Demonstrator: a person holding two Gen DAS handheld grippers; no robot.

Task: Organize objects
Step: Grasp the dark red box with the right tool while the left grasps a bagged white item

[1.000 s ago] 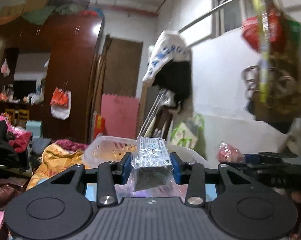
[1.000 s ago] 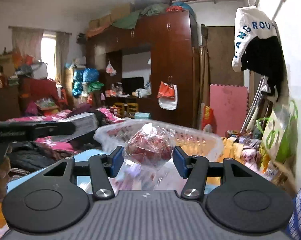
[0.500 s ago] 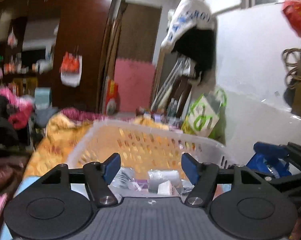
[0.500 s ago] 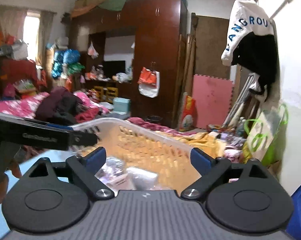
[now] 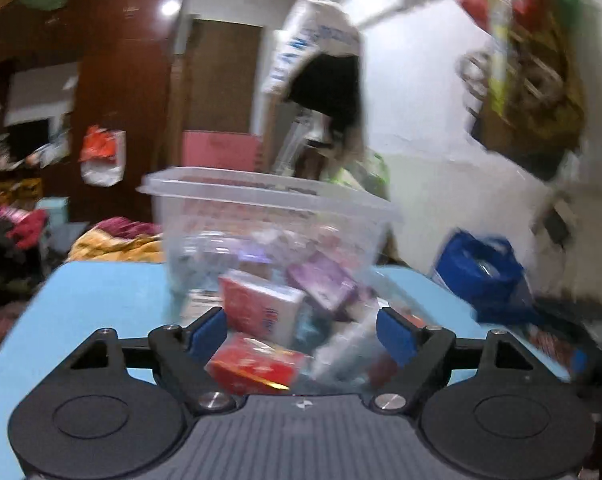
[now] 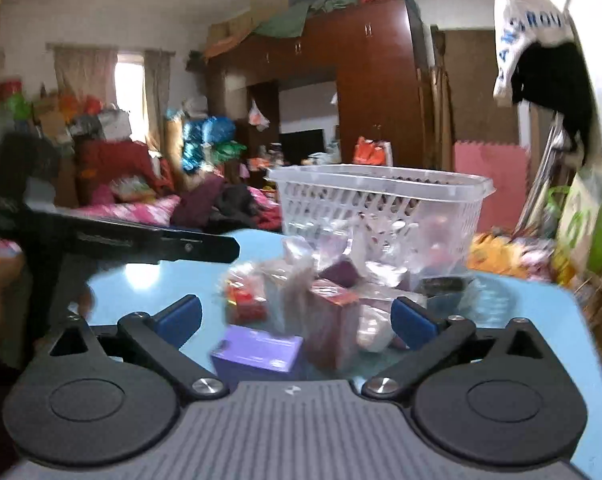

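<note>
1. Left wrist view shows the see-through plastic basket with small holes in its walls (image 5: 261,216) standing on the smooth light blue table (image 5: 101,292).
2. A pile of small packets in shiny clear wrap (image 5: 285,320) lies on the table just in front of the basket.
3. In the pile are a red and white box (image 5: 261,312), a flat red packet (image 5: 253,364) and a purple box (image 5: 325,284).
4. Left gripper (image 5: 301,328) has its blue-padded fingers wide apart, holding nothing, with the pile between them.
5. Right gripper (image 6: 297,316) is wide too and holds nothing.
6. Near it lies a flat purple box (image 6: 257,352), with the basket (image 6: 381,200) behind the pile (image 6: 325,292).
7. Everything looks a bit blurry.
</note>
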